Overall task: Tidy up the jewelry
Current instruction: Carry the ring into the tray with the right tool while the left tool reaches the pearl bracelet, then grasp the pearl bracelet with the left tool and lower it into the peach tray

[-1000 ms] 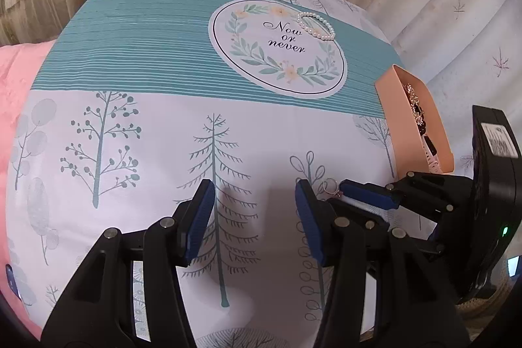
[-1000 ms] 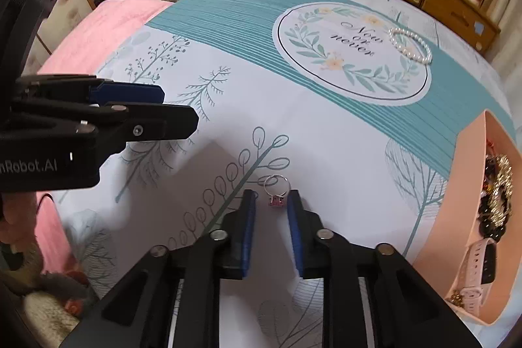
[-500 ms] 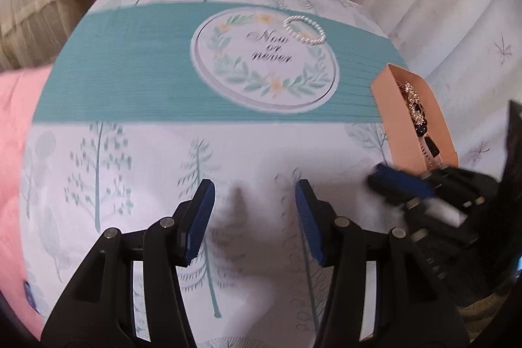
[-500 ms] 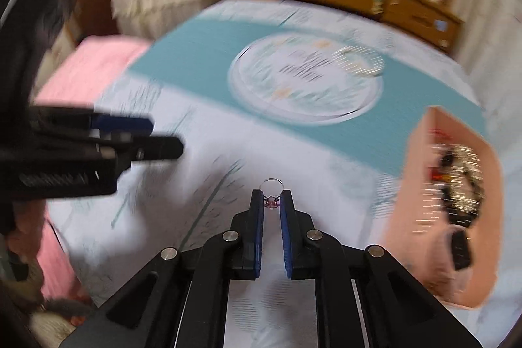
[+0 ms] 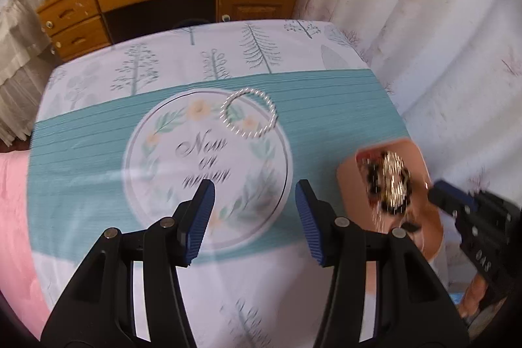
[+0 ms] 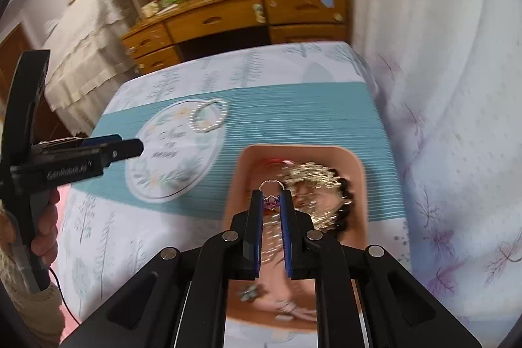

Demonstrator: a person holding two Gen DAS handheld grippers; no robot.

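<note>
One ring [image 6: 270, 192] pinched in right tool [image 6: 270, 201] above the pink tray [image 6: 358, 172]; left tool [image 5: 254, 211] half-open, empty; pearl bracelet [image 5: 249, 113] beyond, unsorted.

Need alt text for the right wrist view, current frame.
The right gripper, shut on a small ring with a purple stone, hangs over a pink tray of jewelry on a tree-print bedspread. The left gripper is at left, and a pearl bracelet lies beyond.
</note>
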